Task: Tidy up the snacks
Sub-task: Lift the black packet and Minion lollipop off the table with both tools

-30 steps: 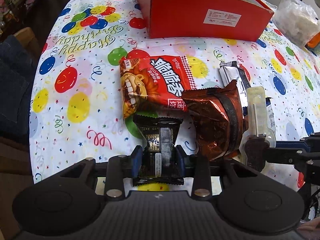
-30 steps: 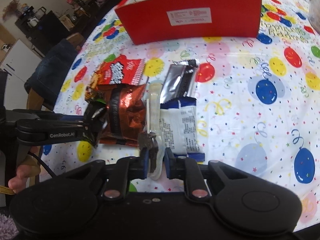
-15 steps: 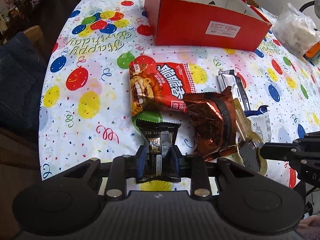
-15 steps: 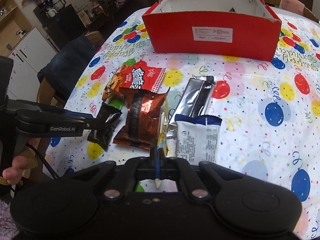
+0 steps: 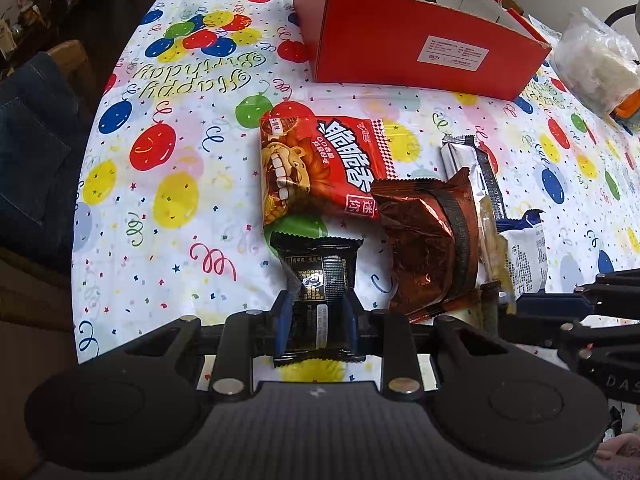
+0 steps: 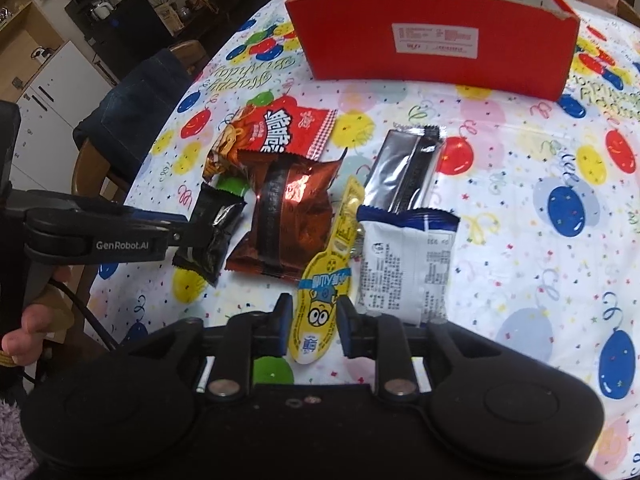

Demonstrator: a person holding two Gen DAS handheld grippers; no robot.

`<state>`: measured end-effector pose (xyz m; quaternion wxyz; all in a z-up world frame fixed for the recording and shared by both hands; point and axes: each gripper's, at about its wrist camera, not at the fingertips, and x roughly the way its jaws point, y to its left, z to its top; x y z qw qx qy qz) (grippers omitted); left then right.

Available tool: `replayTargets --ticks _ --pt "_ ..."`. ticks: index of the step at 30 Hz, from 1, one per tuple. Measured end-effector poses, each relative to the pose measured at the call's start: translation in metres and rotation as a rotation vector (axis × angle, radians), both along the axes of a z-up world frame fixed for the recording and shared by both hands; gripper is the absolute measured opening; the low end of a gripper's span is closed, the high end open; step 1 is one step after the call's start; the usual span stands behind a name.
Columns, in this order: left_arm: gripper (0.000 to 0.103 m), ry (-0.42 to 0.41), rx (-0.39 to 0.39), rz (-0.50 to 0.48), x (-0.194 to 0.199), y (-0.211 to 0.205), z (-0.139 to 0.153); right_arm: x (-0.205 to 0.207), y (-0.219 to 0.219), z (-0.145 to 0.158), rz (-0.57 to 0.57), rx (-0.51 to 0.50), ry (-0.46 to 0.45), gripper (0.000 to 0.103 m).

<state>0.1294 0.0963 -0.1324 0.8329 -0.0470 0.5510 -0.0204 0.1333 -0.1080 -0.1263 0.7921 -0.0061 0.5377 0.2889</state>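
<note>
My left hand-held gripper [image 5: 316, 320] is clamped on the small black foil snack packet [image 5: 318, 280], at six o'clock from the red chip bag [image 5: 320, 168]. My right hand-held gripper [image 6: 313, 322] stands parted around the yellow spoon-shaped snack pack [image 6: 324, 292], pads apparently not pressing. The open red cardboard box [image 6: 436, 54] sits at twelve o'clock on the worktop [image 6: 520, 168].

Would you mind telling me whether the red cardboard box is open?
Open: the red cardboard box has no lid on top, and its white inner walls show.
</note>
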Motion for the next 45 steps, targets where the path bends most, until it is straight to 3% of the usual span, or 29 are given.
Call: replayTargets --ticks 4,18,29,40,45 --pt "0.027 -0.001 0.005 -0.003 0.003 -0.002 0.0 0.001 0.007 -0.005 0.018 -0.022 0.002 0.031" --pt "0.031 0.017 -0.016 0.006 0.018 0.0 -0.006 0.002 0.022 -0.011 0.038 -0.079 0.018 0.058" --pt "0.033 0.037 -0.042 0.021 0.026 0.003 -0.01 0.005 0.015 -0.018 -0.004 -0.069 0.12 0.058" --pt "0.033 0.043 -0.038 0.02 0.03 0.001 -0.01 0.009 0.027 -0.019 -0.042 -0.126 0.089 0.058" --pt "0.033 0.04 -0.044 0.023 0.03 0.002 -0.01 0.012 0.029 -0.019 -0.064 -0.134 0.074 0.05"
